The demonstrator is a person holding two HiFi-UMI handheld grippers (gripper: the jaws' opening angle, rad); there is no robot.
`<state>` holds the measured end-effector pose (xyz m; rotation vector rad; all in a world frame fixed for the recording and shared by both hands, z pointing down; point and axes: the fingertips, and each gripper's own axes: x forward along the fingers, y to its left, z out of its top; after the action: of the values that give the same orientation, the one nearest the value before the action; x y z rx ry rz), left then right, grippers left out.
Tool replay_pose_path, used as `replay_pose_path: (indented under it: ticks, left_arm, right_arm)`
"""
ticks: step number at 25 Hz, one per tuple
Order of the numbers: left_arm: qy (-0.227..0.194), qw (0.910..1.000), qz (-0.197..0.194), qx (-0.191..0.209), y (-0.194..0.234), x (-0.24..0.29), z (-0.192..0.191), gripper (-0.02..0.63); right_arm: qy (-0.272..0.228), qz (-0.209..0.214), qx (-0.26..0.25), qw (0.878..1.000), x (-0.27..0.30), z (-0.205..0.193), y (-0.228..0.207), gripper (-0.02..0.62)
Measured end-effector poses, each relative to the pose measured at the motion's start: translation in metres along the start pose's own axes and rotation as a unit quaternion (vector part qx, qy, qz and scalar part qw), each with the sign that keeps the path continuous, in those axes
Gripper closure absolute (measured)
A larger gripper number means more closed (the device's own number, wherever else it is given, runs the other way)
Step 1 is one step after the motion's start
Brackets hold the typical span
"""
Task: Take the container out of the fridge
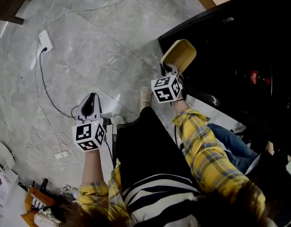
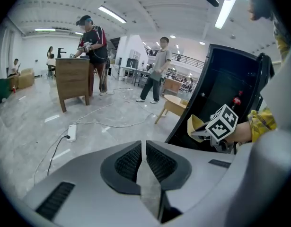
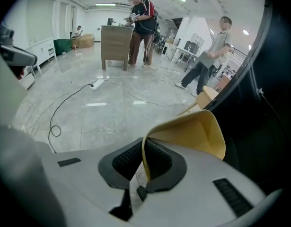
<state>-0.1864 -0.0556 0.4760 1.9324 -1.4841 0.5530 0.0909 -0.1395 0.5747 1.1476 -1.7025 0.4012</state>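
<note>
- The left gripper point(image 2: 143, 161) has its jaws pressed together with nothing between them. It hangs over the floor point(image 1: 102, 46), well apart from the fridge.
- The right gripper point(image 3: 144, 164) is clamped on one thin wall of the yellow container point(image 3: 195, 131), with that wall running between the pads.
- The container is in the air just beside the edge of the black fridge point(image 1: 240, 37). It is tilted with its mouth sideways and seems to be clear of the fridge.
- The step in hand looks like carrying the container away. The hold is on a single wall that appears to bend, so the clamp should be kept firm. The container should be drawn away from the fridge edge without knocking it and brought level. The free left gripper could steady the far rim.
- The inside of the container shows only in part, so it cannot be told whether it holds anything.
- The fridge interior is dark, and only a bottle point(image 1: 253, 76) with a red label stands out. It cannot be told whether the black panel nearest the container is door or body.
</note>
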Motion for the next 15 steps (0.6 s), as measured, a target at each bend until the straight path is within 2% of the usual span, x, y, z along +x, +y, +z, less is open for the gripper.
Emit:
replay_pose_path:
  ticks: [8, 12, 15]
  left_arm:
    - [-0.035, 0.9975, 0.044, -0.042, 0.028, -0.055, 0.006, 0.566]
    - [-0.053, 0.9960, 0.052, -0.048, 0.035, -0.080, 0.010, 0.566]
    - [-0.066, 0.9946, 0.060, -0.052, 0.042, -0.097, 0.015, 0.566]
  right_arm:
    - [-0.037, 0.026, -0.023, 0.999, -0.061, 0.034, 0.036, 0.558]
    - [-0.065, 0.047, -0.036, 0.996, -0.099, 0.051, 0.068, 0.558]
    - [-0.084, 0.065, -0.028, 0.994, -0.125, 0.063, 0.087, 0.558]
